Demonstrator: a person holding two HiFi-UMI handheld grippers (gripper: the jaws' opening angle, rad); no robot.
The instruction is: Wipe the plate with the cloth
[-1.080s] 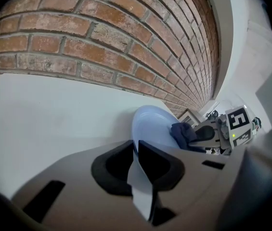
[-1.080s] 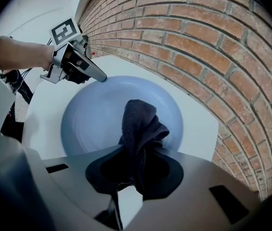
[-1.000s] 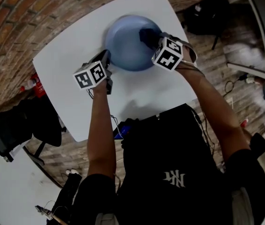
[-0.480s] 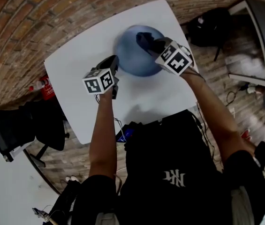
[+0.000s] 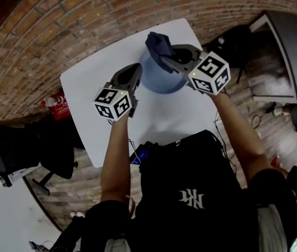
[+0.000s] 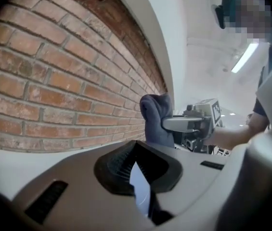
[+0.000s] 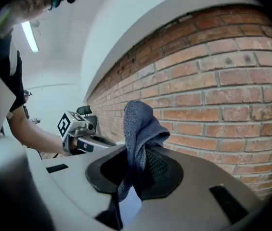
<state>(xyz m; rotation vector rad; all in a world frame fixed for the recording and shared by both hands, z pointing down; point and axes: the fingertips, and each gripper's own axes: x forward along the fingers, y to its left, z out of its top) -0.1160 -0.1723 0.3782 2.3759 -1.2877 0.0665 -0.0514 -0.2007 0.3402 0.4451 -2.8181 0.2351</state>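
A blue plate [image 5: 161, 80] sits above the middle of a white table [image 5: 93, 91]. It shows as a round, smooth, shallow dish. Its left rim is clamped in the left gripper [image 5: 136, 75]. In the left gripper view, a thin pale-blue edge runs between the closed jaws. The pictures do not show whether the plate rests on the table or is raised off it.

A dark blue-grey cloth [image 5: 157, 43] is bunched at the plate's far rim. The right gripper [image 5: 172, 58] pinches it, with the jaws pressed together on a fold. In the right gripper view the cloth stands up from the jaws in a limp, textured peak. Whether the cloth touches the plate at this moment cannot be told.

The plate looks rigid and probably slick, and it would likely break or clatter if dropped. The rim is its only thin place to grip, so a firm hold there makes sense, and the wiping should push against that hold. The cloth looks light and soft and will fold under pressure, so a gathered wad gives the most wiping surface.

A brick floor [image 5: 43, 30] surrounds the table.
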